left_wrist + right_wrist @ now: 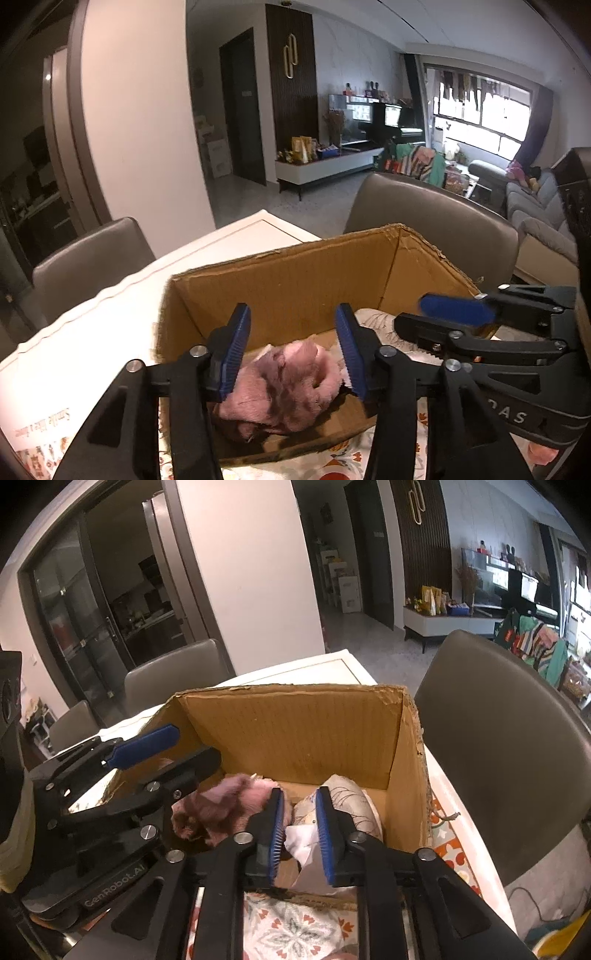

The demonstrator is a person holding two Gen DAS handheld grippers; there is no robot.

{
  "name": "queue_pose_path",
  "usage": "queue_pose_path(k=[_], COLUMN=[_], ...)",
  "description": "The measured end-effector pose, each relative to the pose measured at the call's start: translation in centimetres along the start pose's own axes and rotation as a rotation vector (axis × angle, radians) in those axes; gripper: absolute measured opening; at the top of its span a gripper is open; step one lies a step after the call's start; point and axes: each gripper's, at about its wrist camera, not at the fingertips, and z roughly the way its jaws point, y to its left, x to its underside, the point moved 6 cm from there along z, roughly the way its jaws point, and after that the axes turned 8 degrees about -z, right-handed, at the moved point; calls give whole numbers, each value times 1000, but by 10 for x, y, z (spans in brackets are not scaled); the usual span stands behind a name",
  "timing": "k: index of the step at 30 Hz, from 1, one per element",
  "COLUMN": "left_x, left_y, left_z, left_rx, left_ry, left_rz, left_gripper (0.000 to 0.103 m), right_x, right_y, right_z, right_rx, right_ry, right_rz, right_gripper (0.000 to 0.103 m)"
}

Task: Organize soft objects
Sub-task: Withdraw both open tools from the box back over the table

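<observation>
- Fingers first: the left gripper (pixel 295 354) holds its blue ribbed fingers (pixel 232 354) wide apart over the box, gripping nothing, with the pink toy lying below the gap; the right gripper (pixel 300 834) has its fingers (pixel 325 834) drawn in to a narrow gap around white cloth, though whether they pinch it cannot be told.
- White bench (pixel 110 306): a smooth pale top, partly covered near the cameras by a floral patterned cloth (pixel 291 930) in orange, grey and white; it carries the box.
- Grey padded chair (pixel 498 738): a curved leather-look back stands just behind the box on the right side.
- Open brown cardboard box (pixel 295 280): stiff corrugated walls with ragged, torn top edges, standing on the bench and holding the soft things.
- Pale printed cushion-like bundle (pixel 351 797): limp fabric with a faint leaf pattern, resting at the right side of the box, its white cloth (pixel 301 840) spilling toward the right gripper.
- Fluffy pink plush toy (pixel 284 387): shaggy and shapeless, lying on the box floor at the left, beside the bundle.
- Step in hand, by the look of it: both soft items are already inside the box, so this appears to be the placing and letting go.
- Next move likely calls for opening the right fingers clear of the cloth and lifting both grippers straight up, past the torn rim without snagging fabric.
</observation>
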Motion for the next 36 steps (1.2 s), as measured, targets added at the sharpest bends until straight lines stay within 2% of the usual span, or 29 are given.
queue_pose_path(k=[3, 13, 17, 20, 23, 25, 32, 36], left_x=[-2, 4, 9, 13, 18, 25, 51, 66], left_y=[3, 0, -3, -4, -5, -4, -4, -7], left_z=[-9, -67, -88, -102, -114, -121, -138, -146], left_rx=[-31, -153, -174, -187, -205, -216, -239, -238], left_ry=[-17, -81, -96, -105, -118, -114, -88, -62], left_rz=[-2, -26, -34, -45, -54, -67, -107, -124], left_gripper=[52, 64, 67, 72, 76, 80, 84, 90], right_x=[-1, 3, 8, 11, 15, 19, 33, 45], right_y=[-1, 3, 8, 9, 13, 14, 23, 23], right_z=[-9, -50, -66, -78, -89, -97, -111, -116], right_rx=[39, 44, 41, 48, 48, 49, 64, 75], right_ry=[-27, -94, -117, -138, -156, -172, -191, -193], right_rz=[-6, -8, -3, -7, -8, -3, -12, -14], right_gripper=[37, 38, 46, 48, 56, 58, 68, 70])
